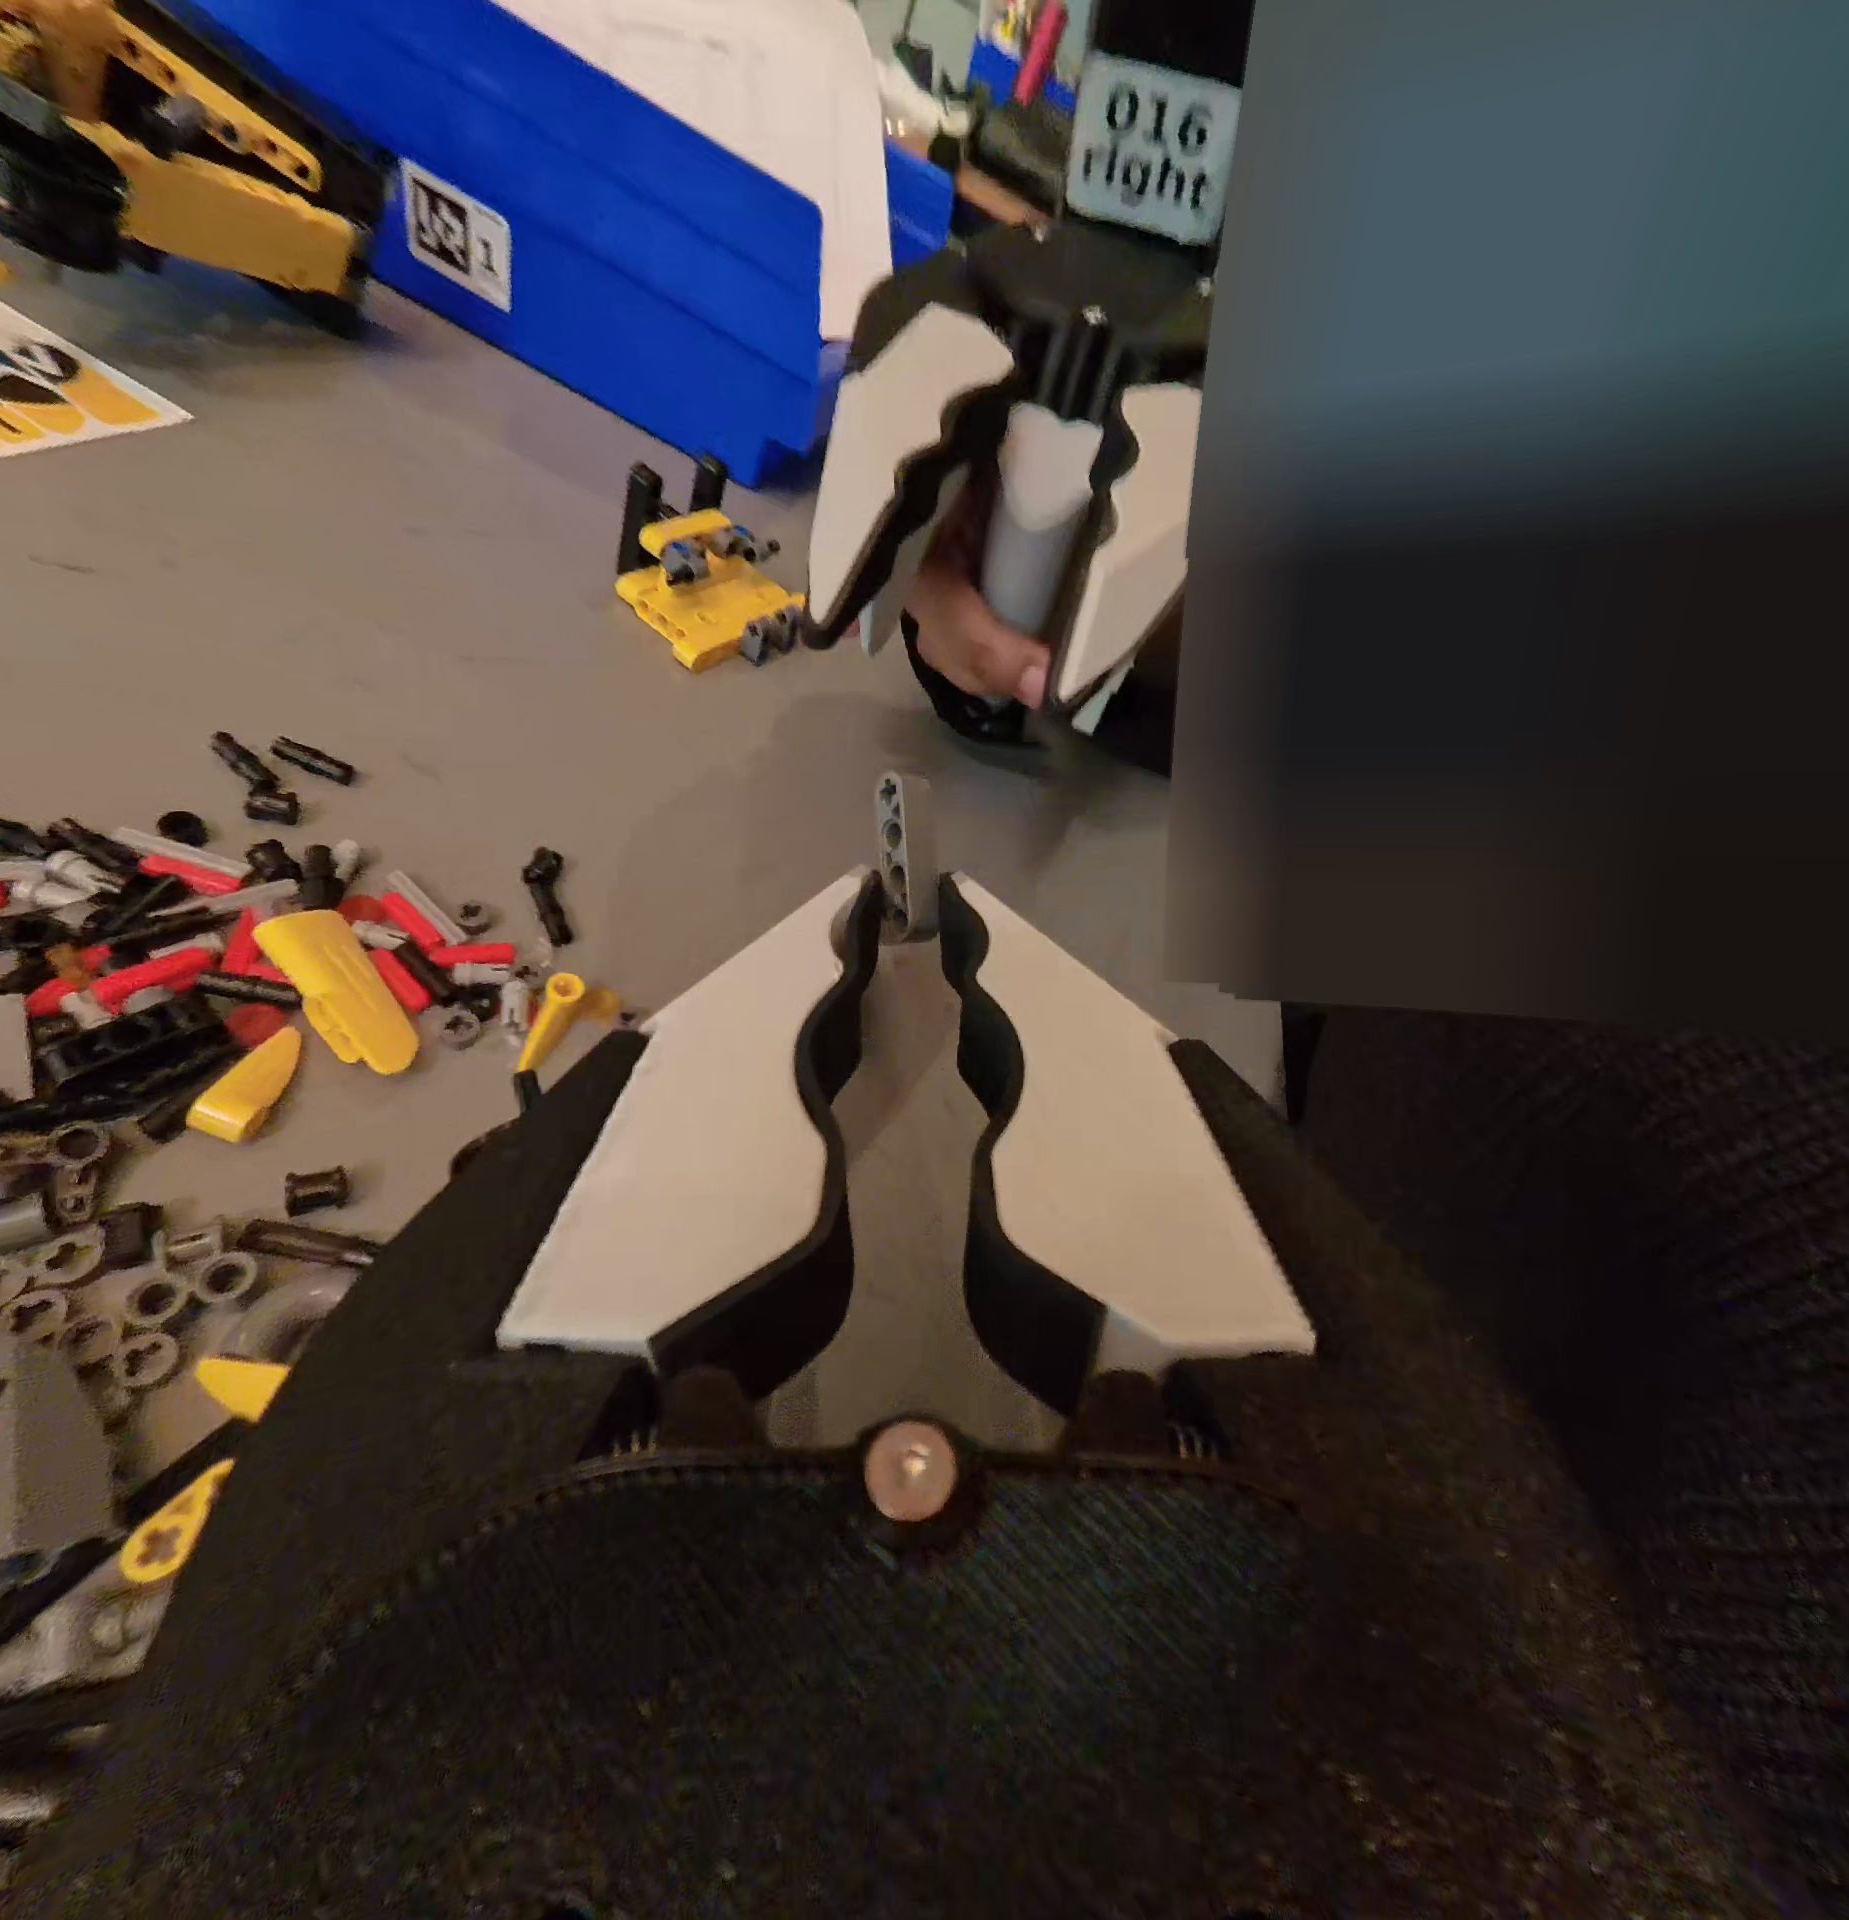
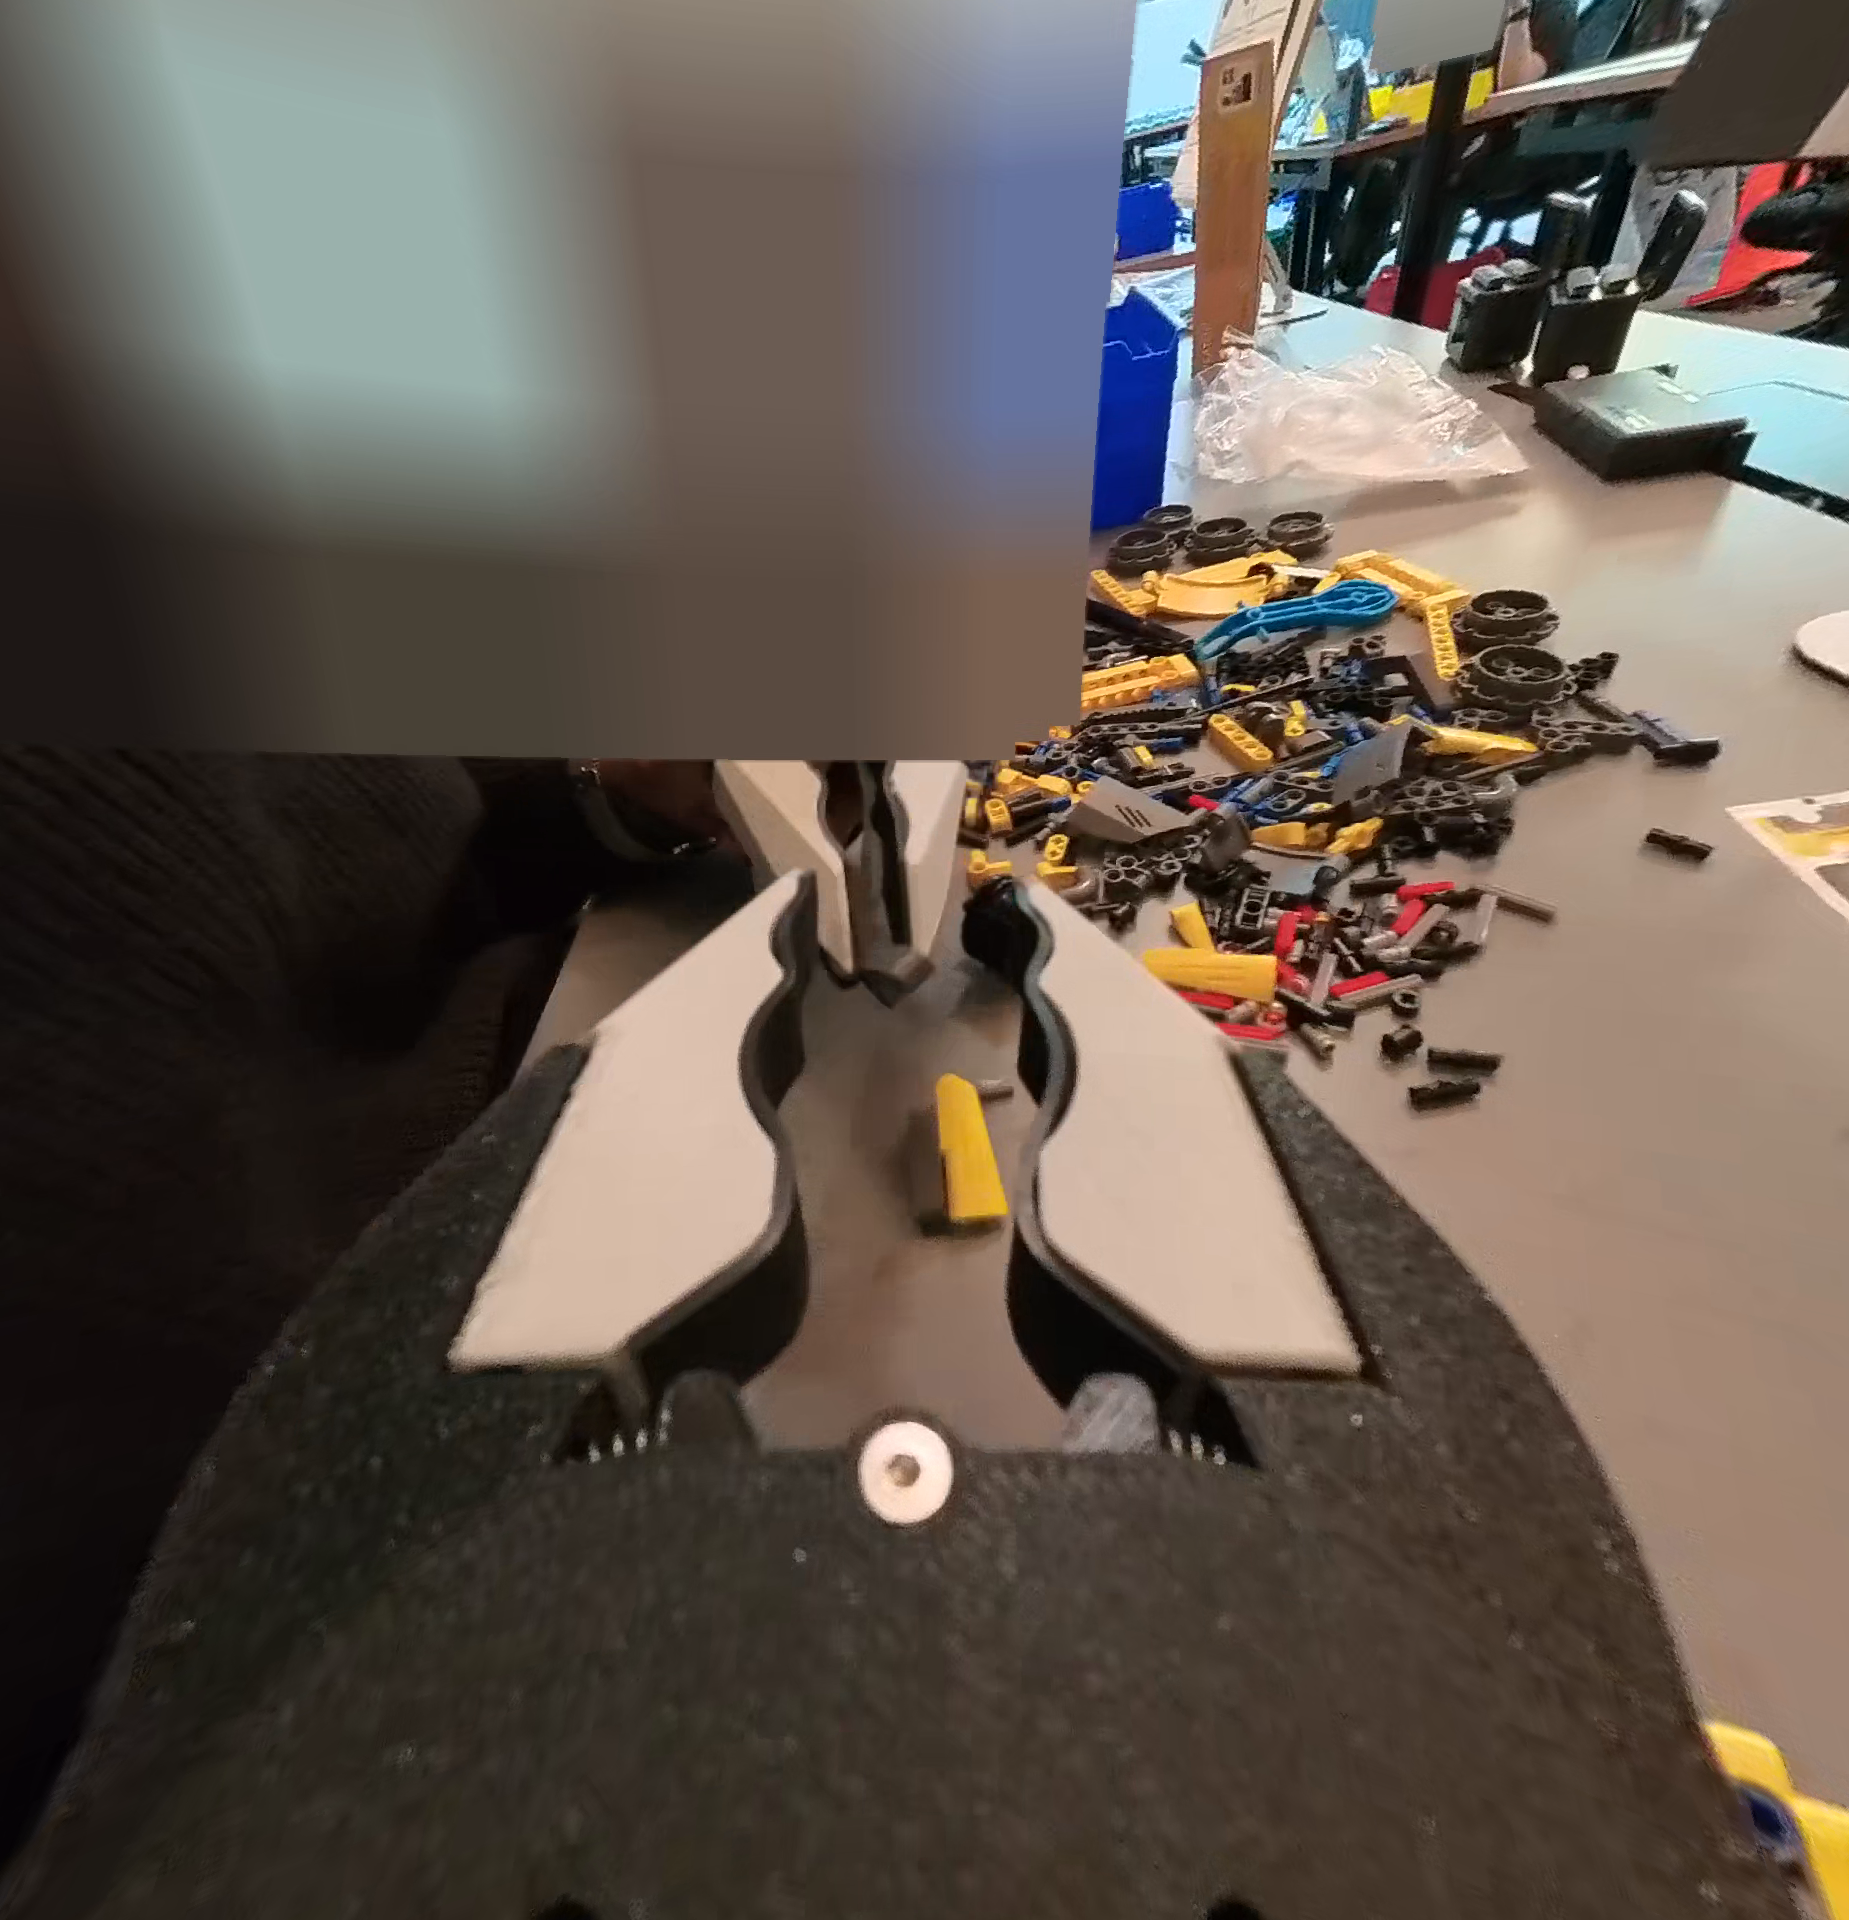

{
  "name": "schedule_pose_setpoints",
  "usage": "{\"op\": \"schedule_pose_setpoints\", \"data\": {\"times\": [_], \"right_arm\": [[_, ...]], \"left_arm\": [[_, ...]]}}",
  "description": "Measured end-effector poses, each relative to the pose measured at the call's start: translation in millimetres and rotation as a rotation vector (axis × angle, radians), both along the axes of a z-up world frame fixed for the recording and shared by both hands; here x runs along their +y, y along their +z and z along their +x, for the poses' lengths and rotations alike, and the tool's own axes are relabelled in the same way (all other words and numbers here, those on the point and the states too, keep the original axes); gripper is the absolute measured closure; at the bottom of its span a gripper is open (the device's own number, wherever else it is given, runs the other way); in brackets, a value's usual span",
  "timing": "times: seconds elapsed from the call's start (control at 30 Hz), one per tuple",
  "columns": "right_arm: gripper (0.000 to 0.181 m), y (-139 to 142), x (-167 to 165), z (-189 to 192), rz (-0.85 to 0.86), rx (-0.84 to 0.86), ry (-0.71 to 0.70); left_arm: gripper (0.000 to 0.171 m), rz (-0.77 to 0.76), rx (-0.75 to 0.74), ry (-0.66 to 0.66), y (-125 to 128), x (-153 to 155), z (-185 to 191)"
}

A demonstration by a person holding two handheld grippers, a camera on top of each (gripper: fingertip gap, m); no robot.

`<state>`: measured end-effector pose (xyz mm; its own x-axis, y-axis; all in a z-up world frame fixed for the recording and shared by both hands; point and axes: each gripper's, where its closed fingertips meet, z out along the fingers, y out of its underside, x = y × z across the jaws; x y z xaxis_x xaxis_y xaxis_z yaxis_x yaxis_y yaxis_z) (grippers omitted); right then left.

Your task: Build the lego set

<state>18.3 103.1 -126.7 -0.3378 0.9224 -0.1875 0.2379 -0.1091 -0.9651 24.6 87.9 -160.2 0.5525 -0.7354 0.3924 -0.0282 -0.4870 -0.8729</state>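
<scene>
Between the tips of the left gripper [image 1: 907, 902] a grey beam [image 1: 899, 862] stands pinched, its holed length sticking up past the fingers; the jaws are narrow, closed on it. Right gripper [image 2: 915, 920] has its jaws apart and empty, with the left gripper and its beam reaching in between the tips. A black pin [image 2: 987, 925] sits touching the inner edge of its right finger, though whether it hangs there or lies on the desk I cannot tell. Below the gap, on the grey desk [image 2: 1522, 1247], lies a yellow wedge [image 2: 967, 1164] beside a small grey piece [image 2: 925, 1164]

From the left wrist view the right gripper [image 1: 961, 644] hangs above the desk, held by a hand [image 1: 977, 634], just beside a small yellow assembly [image 1: 707, 592]. Behind that stands a blue bin [image 1: 608, 239], and near the far left corner a yellow model [image 1: 172, 166] and a sticker sheet [image 1: 47, 384]. Loose parts [image 1: 203, 987] in red, black, yellow and grey spread to the left

From the right wrist view a larger parts pile [image 2: 1346, 748] lies to the right, with black wheels [image 2: 1512, 644], a clear bag [image 2: 1346, 416] farther back, and a booklet [image 2: 1824, 862] at the right edge
</scene>
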Motion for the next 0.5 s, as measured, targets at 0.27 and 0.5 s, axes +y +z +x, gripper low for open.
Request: {"op": "schedule_pose_setpoints", "data": {"times": [0.27, 0.5], "right_arm": [[0.149, -10.5, -17.5, 7.5, 0.092, -0.038, 0.076], [0.157, -34.1, -33.9, 18.8, 0.206, -0.114, 0.158]], "left_arm": [[0.164, -0.073, 0.194, -0.105, -25.8, -17.2, 12.7], [0.164, -0.198, 0.095, -0.192, -21.3, -30.0, 24.6]]}}
